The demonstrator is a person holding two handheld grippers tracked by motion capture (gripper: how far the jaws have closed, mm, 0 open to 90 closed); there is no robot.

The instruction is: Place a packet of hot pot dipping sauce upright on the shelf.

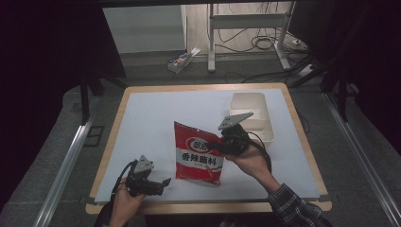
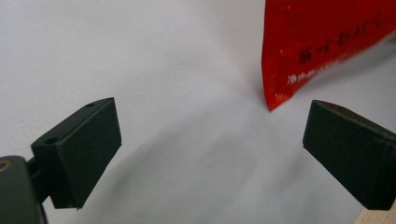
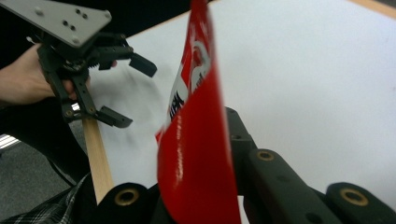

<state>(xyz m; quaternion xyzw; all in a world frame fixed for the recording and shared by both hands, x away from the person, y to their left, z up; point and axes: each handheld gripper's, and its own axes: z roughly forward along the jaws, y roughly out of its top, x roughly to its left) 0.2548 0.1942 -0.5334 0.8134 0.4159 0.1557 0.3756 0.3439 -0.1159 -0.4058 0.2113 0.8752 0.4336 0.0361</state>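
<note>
Currently right gripper pinches red snack bag by its edge, hanging above the table. Left gripper spread, empty. Risk: slick foil slipping out, bag dropping short of tub.

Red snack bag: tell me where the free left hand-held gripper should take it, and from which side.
Grip the red snack bag at its lower left corner, coming from its left. It hangs upright from the right hand-held gripper, and the open left hand-held gripper already faces that thin corner.
</note>
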